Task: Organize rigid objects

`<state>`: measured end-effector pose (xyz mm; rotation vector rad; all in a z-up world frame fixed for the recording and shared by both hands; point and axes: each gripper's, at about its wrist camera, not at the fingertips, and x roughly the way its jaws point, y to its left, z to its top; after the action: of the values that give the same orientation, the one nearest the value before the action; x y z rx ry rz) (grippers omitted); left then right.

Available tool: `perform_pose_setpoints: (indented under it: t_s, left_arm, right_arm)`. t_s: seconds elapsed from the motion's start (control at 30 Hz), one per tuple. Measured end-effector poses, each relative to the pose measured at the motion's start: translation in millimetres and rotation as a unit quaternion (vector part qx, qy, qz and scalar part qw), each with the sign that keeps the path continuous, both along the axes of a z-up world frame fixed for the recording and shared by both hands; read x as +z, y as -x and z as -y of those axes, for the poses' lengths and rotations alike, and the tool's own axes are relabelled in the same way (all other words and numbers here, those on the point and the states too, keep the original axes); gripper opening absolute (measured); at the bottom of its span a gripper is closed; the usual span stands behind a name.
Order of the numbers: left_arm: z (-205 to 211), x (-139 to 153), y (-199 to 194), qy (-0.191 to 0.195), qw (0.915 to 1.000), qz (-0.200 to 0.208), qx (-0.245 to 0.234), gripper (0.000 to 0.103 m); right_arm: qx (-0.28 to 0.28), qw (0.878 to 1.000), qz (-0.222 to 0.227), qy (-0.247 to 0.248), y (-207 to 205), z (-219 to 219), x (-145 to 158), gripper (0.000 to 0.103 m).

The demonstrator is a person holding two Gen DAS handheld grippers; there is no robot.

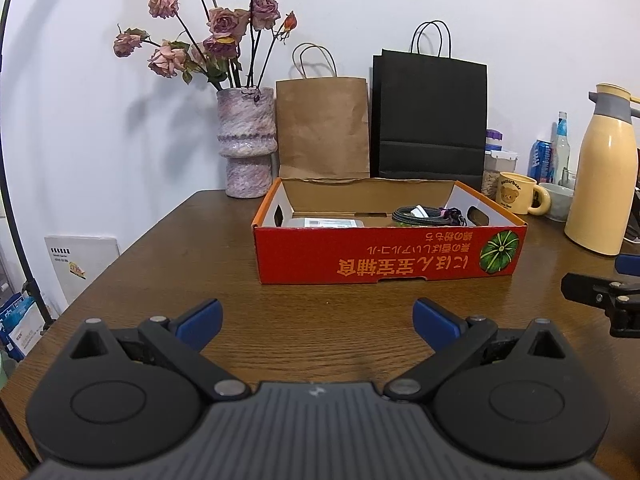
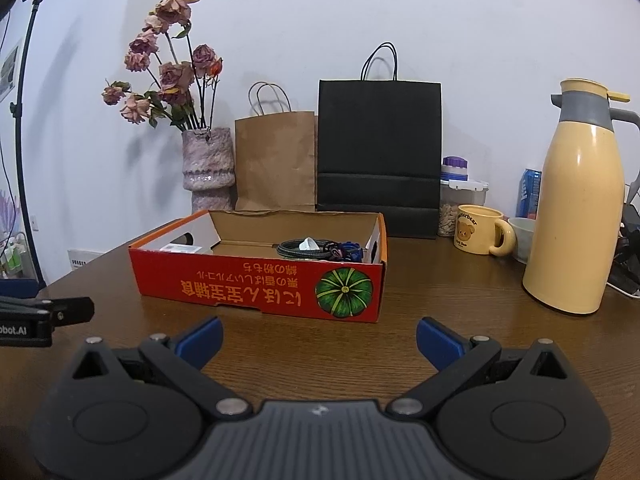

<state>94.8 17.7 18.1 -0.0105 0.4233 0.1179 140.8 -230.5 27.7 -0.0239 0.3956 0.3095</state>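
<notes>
Left black two-finger gripper held level, blue-padded jaws spread wide, nothing between them. Right black two-finger gripper same: level, jaws wide apart, holding nothing.

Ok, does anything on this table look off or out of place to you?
Two things. The red box sits with its printing upside down toward the cameras, and its back flap edge looks roughly torn. The roses in the vase are dried and drooping. Nothing looks spilled or tipped. Both grippers are open and empty.
</notes>
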Motion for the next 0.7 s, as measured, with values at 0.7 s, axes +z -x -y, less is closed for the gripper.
perform_pose_setpoints:
  t_s: [0.7]
  left_arm:
    - [2.7,-2.3,1.1,0.000,1.0000,-0.001,-0.003,0.103]
  right_arm:
    - [0.000,1.000,0.000,0.000,-0.1,-0.4,-0.4,0.103]
